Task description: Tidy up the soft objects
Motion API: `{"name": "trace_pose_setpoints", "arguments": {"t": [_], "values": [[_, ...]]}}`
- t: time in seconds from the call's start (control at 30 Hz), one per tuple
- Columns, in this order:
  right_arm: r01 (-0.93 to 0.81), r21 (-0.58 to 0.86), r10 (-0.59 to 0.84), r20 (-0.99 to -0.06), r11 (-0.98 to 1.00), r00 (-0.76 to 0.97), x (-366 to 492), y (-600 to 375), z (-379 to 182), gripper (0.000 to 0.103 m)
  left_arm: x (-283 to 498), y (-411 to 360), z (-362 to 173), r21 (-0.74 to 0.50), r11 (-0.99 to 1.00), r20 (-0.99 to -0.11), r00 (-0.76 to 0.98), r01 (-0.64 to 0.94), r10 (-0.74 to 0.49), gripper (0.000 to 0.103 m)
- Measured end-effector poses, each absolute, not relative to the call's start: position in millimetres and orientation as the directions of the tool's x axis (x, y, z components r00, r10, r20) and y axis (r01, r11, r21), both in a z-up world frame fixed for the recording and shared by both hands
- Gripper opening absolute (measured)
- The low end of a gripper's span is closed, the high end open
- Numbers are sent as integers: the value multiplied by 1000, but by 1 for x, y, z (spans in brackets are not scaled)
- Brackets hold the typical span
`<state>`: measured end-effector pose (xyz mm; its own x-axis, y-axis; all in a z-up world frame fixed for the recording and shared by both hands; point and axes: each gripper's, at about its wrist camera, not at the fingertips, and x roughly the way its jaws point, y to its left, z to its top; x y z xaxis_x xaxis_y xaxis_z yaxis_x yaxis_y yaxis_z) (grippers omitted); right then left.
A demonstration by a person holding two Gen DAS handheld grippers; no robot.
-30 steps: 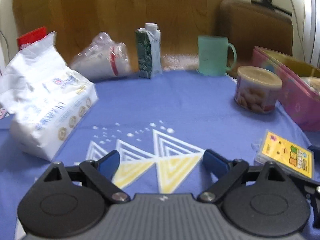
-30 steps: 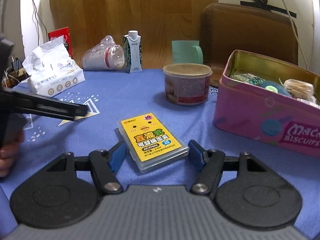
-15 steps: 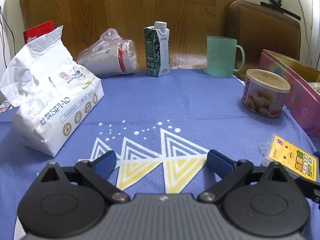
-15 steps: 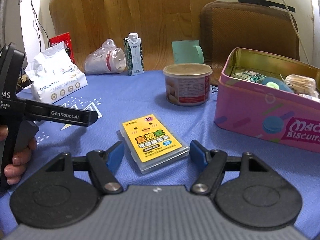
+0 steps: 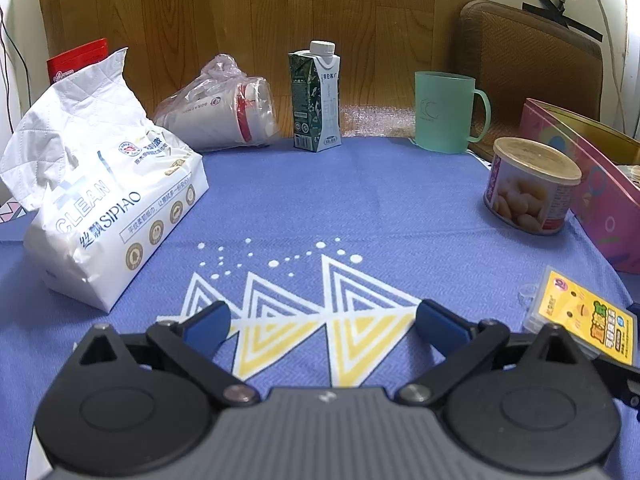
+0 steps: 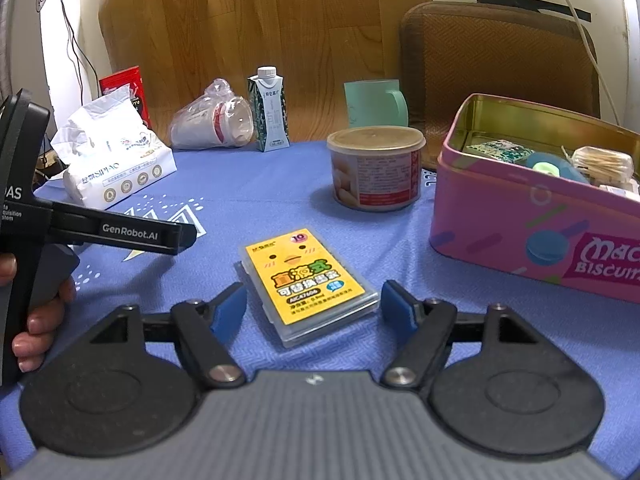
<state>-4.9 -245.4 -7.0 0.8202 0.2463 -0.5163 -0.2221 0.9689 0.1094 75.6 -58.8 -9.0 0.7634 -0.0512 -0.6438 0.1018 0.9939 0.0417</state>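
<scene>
A white soft tissue pack (image 5: 108, 216) lies on the blue tablecloth at the left; it also shows far left in the right wrist view (image 6: 116, 168). A plastic bag of paper cups (image 5: 220, 116) lies on its side behind it. My left gripper (image 5: 320, 324) is open and empty, low over the cloth's triangle print. My right gripper (image 6: 312, 308) is open, with its fingers on either side of a clear case with a yellow label (image 6: 308, 276), not touching it. The case also shows at the right edge of the left wrist view (image 5: 584, 316).
A green-white carton (image 5: 316, 96), a teal mug (image 5: 444, 112) and a round can (image 5: 532, 184) stand at the back. An open pink biscuit tin (image 6: 540, 216) with small items is at the right. A brown chair back (image 6: 496, 60) stands behind.
The left gripper has drawn slightly back and steadied, so the tissue pack sits farther from it. The right gripper has edged slightly forward around the yellow case.
</scene>
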Motion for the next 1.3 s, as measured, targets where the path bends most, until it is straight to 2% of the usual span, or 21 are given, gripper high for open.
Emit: {"name": "trace_pose_setpoints", "arguments": {"t": [1.3], "values": [[-201, 106, 227, -514, 974, 827, -7, -241, -8, 79, 71, -63, -9, 37, 990, -641, 763, 134, -79, 103]]}}
